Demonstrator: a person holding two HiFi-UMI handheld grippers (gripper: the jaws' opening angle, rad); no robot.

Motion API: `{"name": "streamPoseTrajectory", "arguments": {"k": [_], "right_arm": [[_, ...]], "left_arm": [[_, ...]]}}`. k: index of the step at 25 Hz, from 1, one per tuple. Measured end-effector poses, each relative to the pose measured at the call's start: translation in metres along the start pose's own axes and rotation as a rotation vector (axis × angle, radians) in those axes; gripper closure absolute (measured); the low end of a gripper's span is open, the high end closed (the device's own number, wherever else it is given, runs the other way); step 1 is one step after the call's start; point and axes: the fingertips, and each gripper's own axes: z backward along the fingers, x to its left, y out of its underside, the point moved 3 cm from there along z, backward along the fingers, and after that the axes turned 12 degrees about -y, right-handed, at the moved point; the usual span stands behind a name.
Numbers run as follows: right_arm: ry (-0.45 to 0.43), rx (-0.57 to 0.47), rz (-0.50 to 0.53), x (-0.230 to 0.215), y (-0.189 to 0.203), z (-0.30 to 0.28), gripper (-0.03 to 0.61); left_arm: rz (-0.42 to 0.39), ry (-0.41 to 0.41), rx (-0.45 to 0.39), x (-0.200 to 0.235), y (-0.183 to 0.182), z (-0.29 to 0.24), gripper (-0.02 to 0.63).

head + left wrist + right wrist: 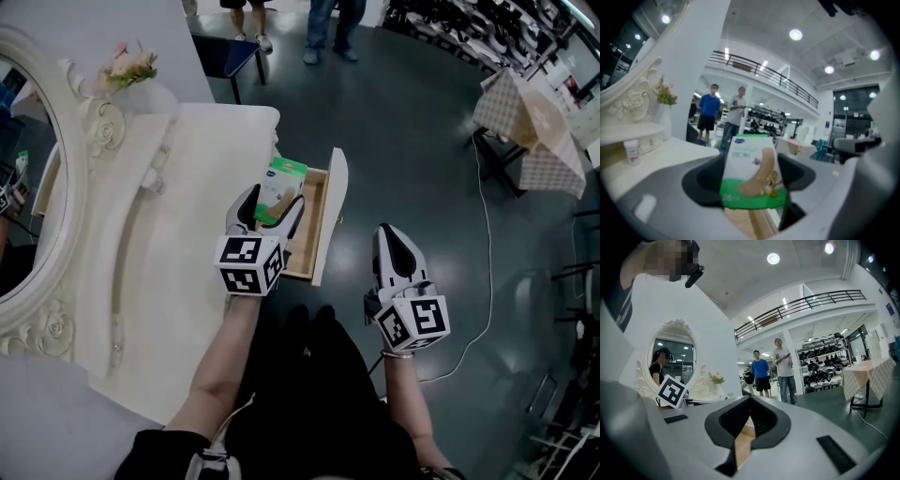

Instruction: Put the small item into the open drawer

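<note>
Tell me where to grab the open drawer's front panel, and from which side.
Probably the drawer front by its top edge, from above: it is a thin upright panel with that edge bare, so jaws can straddle it. The right gripper, shut, sits nearest.

White vanity (202, 187) with oval mirror (23, 187) stands on dark floor (412, 141).

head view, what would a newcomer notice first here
The green and white cardboard box with a plaster pictured on it stands out first, clamped in the left claw over the open pale wooden drawer at the centre. To its right the right claw hangs shut and empty over the dark floor. A cream ornate oval mirror frame fills the left edge.
</note>
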Motion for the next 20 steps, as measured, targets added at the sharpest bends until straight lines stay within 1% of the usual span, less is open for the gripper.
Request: {"name": "streamPoseTrajectory", "arguments": {"k": [8, 20], "right_arm": [[0.004, -0.011, -0.001, -0.016, -0.002, -0.012, 0.581], [-0.012, 0.026, -0.031, -0.052, 0.007, -0.033, 0.581]], "left_arm": [[-0.001, -0.009, 0.044, 0.002, 0.014, -0.03, 0.25], [-0.019, -0.05, 0.129, -0.001, 0.041, -0.08, 0.25]]}}
